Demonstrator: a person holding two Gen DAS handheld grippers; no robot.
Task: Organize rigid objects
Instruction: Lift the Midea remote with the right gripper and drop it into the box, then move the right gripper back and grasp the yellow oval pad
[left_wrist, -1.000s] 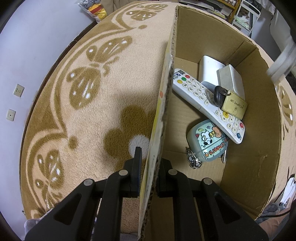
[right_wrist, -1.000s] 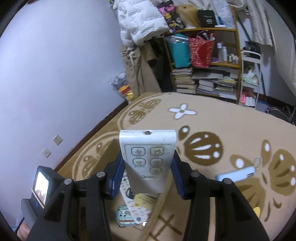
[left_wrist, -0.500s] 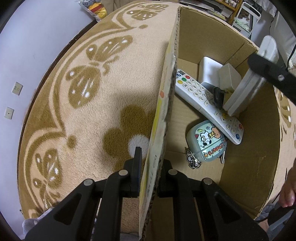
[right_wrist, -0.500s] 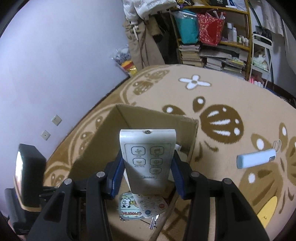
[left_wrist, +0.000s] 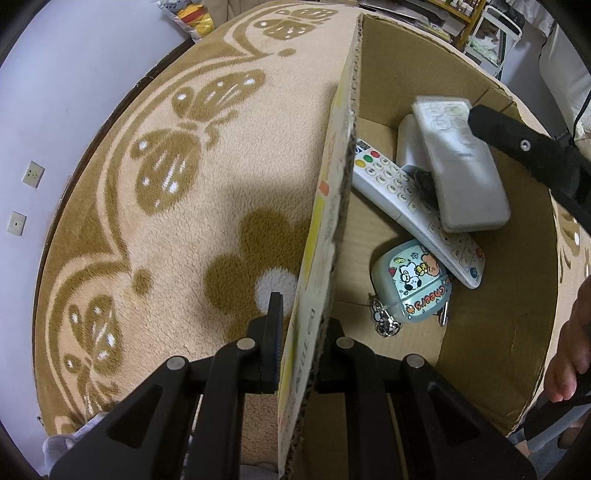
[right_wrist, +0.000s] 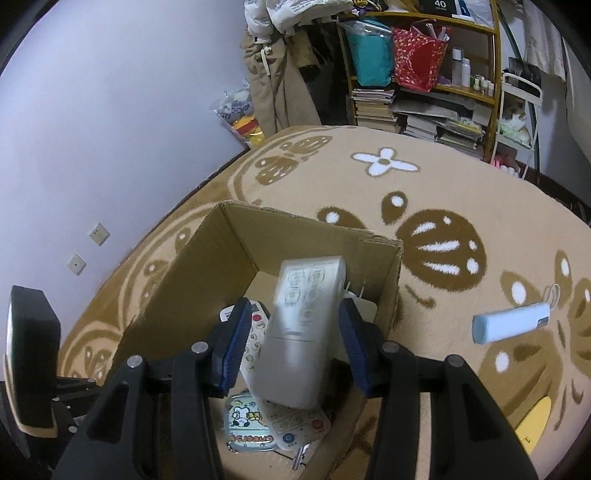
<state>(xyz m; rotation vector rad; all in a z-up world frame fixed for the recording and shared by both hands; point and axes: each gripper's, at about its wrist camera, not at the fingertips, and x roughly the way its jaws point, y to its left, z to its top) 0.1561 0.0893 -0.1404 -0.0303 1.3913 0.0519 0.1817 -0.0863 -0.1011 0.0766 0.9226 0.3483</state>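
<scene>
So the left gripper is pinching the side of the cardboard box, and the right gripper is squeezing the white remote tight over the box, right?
Not quite. The right gripper is open: in the right wrist view, gaps show between both blue pads and the white remote, which is blurred. The left gripper does pinch the cardboard box wall.

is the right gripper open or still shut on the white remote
Open. In the right wrist view both blue pads stand clear of the white remote, which lies blurred over the box contents.
</scene>
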